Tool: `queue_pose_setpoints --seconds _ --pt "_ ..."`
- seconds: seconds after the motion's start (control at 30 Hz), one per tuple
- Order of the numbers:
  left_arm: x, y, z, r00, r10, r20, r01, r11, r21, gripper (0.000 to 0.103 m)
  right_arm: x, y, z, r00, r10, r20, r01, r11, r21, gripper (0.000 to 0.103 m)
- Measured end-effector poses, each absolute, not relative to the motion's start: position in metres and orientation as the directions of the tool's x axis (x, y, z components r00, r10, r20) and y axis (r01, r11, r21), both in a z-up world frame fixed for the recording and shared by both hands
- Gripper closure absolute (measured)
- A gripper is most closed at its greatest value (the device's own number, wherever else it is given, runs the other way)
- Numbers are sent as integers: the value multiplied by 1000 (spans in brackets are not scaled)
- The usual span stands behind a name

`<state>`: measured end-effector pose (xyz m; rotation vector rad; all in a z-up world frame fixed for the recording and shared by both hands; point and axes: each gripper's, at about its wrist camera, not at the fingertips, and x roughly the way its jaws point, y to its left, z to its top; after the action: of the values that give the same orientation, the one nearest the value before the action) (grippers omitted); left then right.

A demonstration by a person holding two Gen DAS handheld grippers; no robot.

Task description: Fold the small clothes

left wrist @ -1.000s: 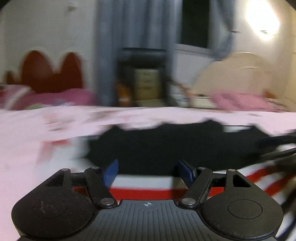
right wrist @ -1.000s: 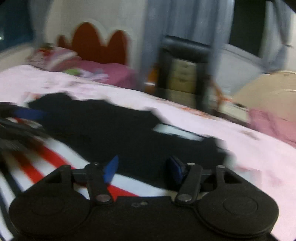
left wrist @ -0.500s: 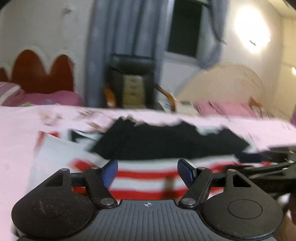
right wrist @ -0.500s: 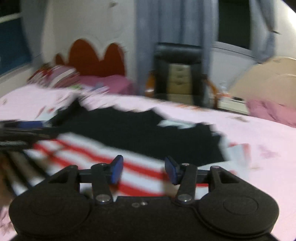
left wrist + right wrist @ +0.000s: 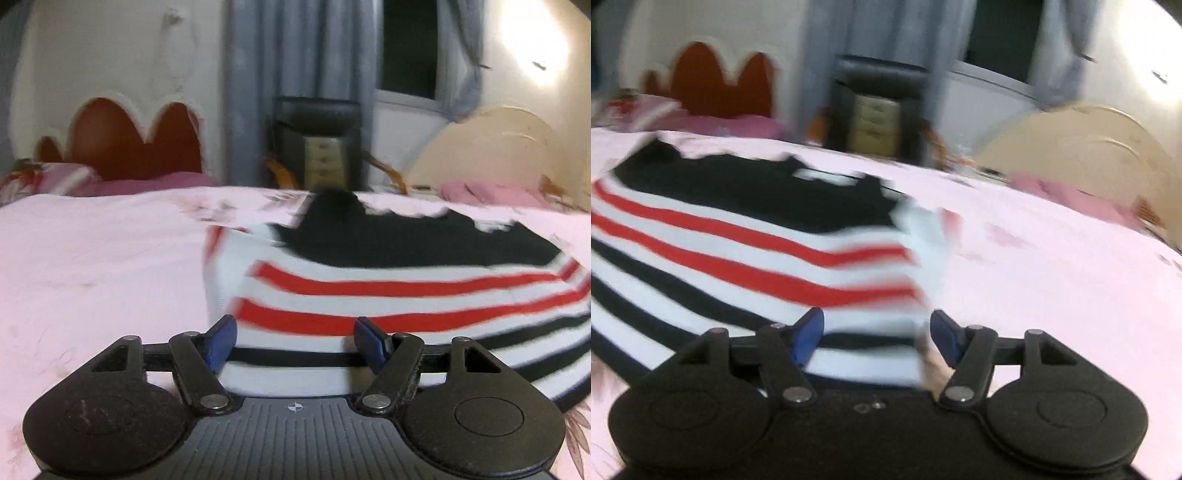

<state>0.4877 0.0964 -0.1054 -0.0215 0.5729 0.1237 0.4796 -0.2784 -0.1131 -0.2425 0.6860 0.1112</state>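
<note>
Nearest, the left gripper (image 5: 295,341) is spread wide with nothing between its blue pads, poised at the near hem of the striped top (image 5: 388,295). The right gripper (image 5: 875,334) is likewise spread and empty, at the hem's right corner. The top lies flat on the pink bed (image 5: 92,266), black yoke toward the far edge, red stripes in the middle, black stripes nearest. This looks like the approach to a first fold; next, each gripper likely needs to pinch a hem corner. Beyond the bed stands a dark chair (image 5: 317,147).
</note>
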Motion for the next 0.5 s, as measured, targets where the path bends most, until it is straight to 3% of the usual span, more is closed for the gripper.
queue_pose_setpoints --seconds 0.07,0.2,0.3,0.5 --pt "479 90 -98 842 87 -533 -118 993 -24 32 468 -293 -102 777 47 -628 -143 984 -104 58" --pt "466 25 -90 874 -27 -485 16 999 -28 32 451 -266 -90 787 159 -597 -230 972 -44 56" --pt "464 -18 -100 857 -86 -508 92 996 -13 32 440 -225 -98 748 243 -617 -349 935 -56 55" --pt "450 6 -123 831 -51 -554 63 998 2 32 420 -239 -121 738 137 -660 -337 923 -185 51"
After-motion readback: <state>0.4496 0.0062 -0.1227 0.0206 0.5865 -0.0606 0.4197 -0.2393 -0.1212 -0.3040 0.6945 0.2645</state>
